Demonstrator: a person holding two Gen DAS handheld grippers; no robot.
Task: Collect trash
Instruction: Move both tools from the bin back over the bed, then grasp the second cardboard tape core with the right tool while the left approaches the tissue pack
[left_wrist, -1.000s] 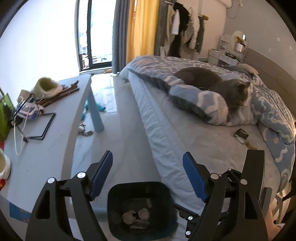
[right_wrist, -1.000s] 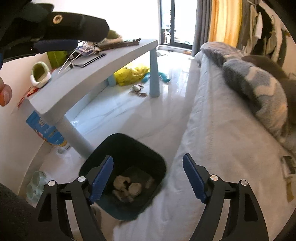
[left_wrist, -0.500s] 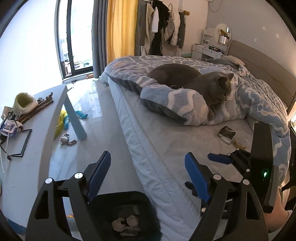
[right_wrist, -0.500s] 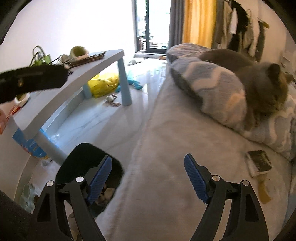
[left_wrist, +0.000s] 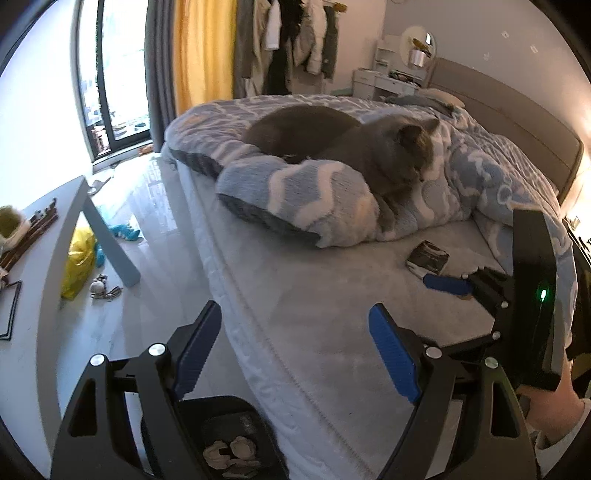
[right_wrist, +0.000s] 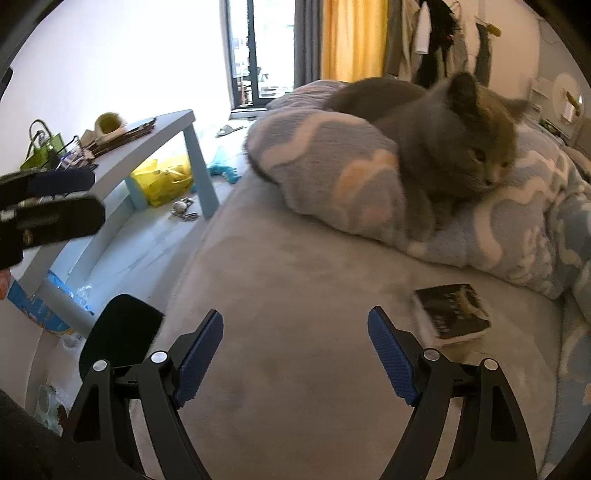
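A black trash bin (left_wrist: 236, 435) with crumpled pale tissues (left_wrist: 231, 452) inside stands on the floor beside the bed; it also shows in the right wrist view (right_wrist: 118, 341). A small dark packet (right_wrist: 452, 314) lies on the grey bed sheet, seen also in the left wrist view (left_wrist: 428, 256). My left gripper (left_wrist: 295, 354) is open and empty above the bin and bed edge. My right gripper (right_wrist: 295, 356) is open and empty over the sheet, the packet just right of its right finger; in the left wrist view (left_wrist: 448, 286) it is near the packet.
A grey cat (right_wrist: 458, 136) lies on a blue patterned blanket (right_wrist: 332, 173) on the bed. A light blue table (right_wrist: 147, 155) with clutter stands left. A yellow bag (right_wrist: 166, 181) and toys lie on the floor under it.
Both grippers have swung right from over the bin toward the bed. The right gripper has come close to the dark packet. The cat has turned its head.
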